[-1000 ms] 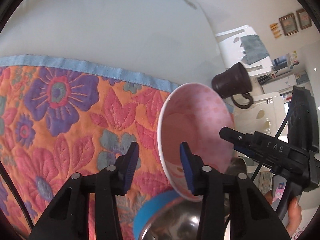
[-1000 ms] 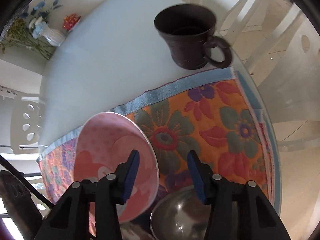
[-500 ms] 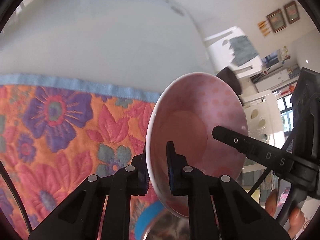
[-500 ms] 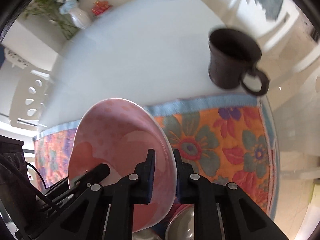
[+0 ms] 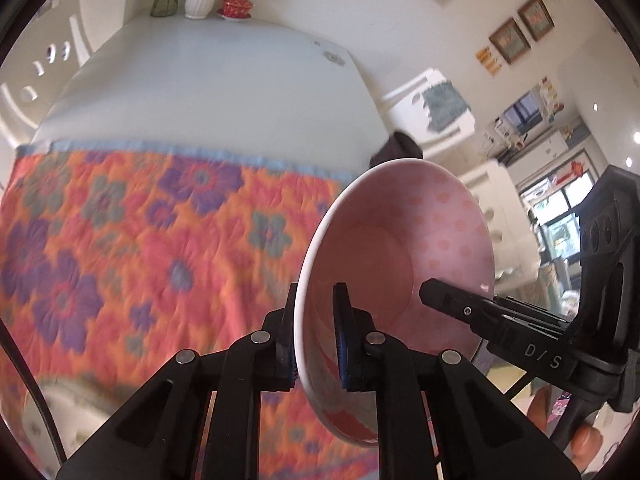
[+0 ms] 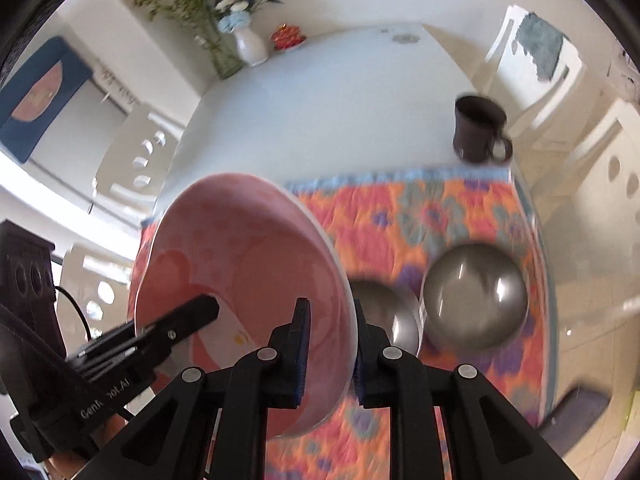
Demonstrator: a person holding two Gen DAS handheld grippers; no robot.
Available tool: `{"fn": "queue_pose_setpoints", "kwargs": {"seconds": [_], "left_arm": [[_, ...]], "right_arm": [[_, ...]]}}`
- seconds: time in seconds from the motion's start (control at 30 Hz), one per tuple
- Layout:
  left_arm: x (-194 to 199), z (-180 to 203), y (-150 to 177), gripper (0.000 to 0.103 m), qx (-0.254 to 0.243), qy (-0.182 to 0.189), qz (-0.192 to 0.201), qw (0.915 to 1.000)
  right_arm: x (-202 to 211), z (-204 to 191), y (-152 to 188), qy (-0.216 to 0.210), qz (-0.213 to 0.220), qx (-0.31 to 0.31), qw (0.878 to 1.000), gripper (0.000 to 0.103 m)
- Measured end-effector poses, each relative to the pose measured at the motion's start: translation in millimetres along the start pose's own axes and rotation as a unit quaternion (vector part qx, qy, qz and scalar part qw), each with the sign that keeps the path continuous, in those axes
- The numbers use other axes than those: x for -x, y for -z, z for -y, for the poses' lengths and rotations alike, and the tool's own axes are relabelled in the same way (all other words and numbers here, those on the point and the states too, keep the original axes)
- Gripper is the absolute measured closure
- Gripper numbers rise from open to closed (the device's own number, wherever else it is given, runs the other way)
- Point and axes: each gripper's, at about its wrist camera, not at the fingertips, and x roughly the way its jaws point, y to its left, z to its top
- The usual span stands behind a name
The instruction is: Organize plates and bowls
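A pink bowl [image 5: 404,240] with pale dots is held tilted in the air over the floral placemat [image 5: 132,240]. My left gripper [image 5: 316,344] is shut on its near rim. My right gripper [image 6: 330,348] is shut on the opposite rim of the pink bowl [image 6: 240,264]. Each gripper shows in the other's view. Two steel bowls sit on the placemat [image 6: 420,208] below, one at the right [image 6: 476,296] and one partly hidden behind my right fingers [image 6: 384,308].
A dark mug [image 6: 478,130] stands on the white table [image 6: 320,112] beyond the mat's far right corner. A vase of flowers [image 6: 250,42] and a red lidded dish [image 6: 288,36] stand at the far end. White chairs [image 6: 532,60] surround the table.
Both grippers closed on the pink bowl's rim and lifted it well above the placemat. The steel bowls and mug now look farther below.
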Motion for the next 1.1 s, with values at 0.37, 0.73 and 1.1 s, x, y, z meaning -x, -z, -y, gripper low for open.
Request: {"fn": "queue_pose_setpoints", "kwargs": {"seconds": [0.37,0.73,1.1], "left_arm": [[-37,-37,113,0.092,0.023,-0.016,-0.114,0.9931],[-68,-48,140,0.092,0.036,0.008,-0.161,0.9862],[-47,-52,141,0.09,0.017,0.014,-0.151,0.9883]], "right_arm": [[-52,7,133,0.011,-0.118,-0.049,0.992,0.083],[-84,35,168,0.015,-0.153,-0.107,0.982,0.083],[-57,43,178,0.02,-0.119,-0.123,0.985,0.083]]}}
